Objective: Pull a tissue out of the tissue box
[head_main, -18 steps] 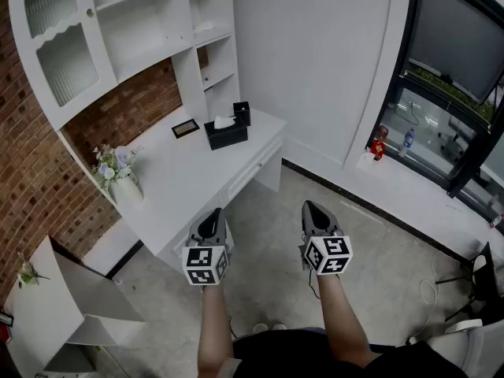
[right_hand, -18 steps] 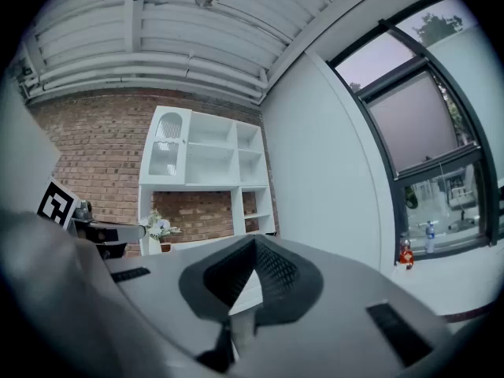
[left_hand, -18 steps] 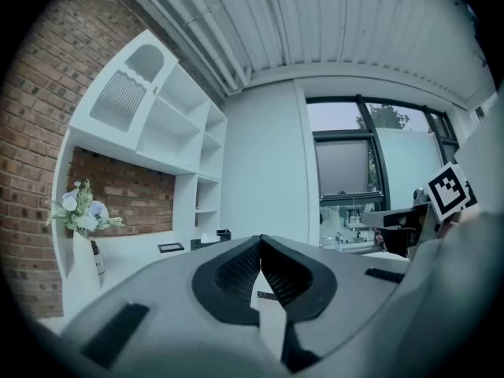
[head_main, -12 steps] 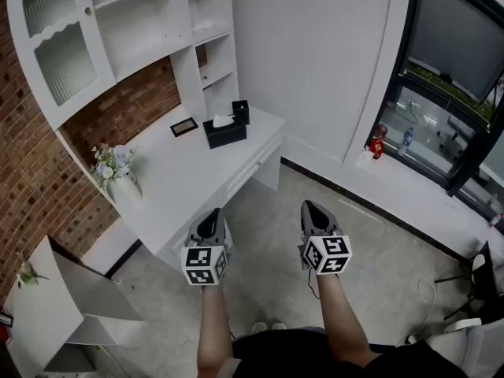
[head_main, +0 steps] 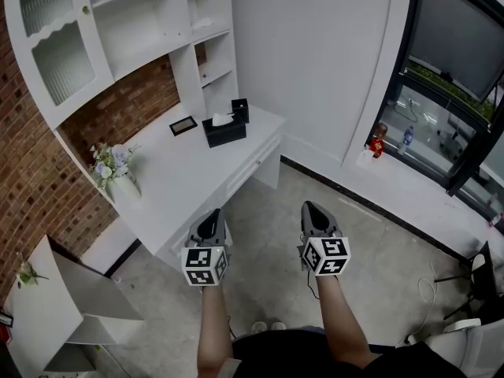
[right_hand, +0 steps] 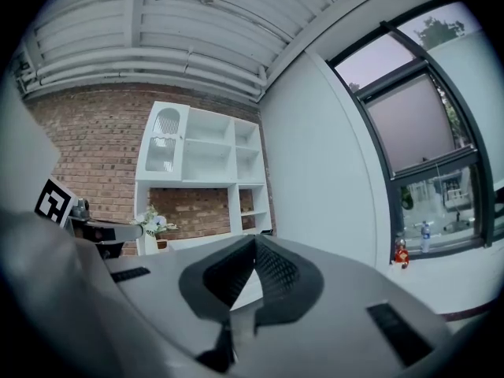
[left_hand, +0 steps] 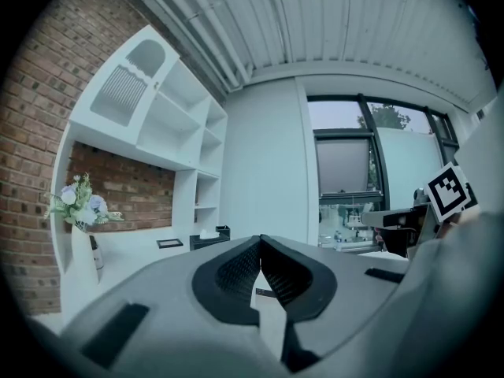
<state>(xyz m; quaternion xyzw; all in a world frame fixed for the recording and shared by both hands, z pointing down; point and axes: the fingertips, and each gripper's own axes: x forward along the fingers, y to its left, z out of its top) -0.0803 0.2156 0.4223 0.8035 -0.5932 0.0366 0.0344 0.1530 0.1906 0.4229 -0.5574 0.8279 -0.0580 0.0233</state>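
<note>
Head view: black rectangular tissue box (head_main: 224, 133) w/ white tissue (head_main: 223, 120) poking up, at far end of white bench (head_main: 185, 181), well apart & roughly straight ahead of left tool (head_main: 209, 220); farther from right tool (head_main: 315, 216). Both tools pinched closed, empty.

Flower vase (head_main: 127, 187) and frame (head_main: 184, 125) on white desk (head_main: 197, 168)

Grey left tool (head_main: 213, 213) and right tool (head_main: 308, 206), black pads (left_hand: 236, 270), black-and-white marker cubes (head_main: 205, 264)
</note>
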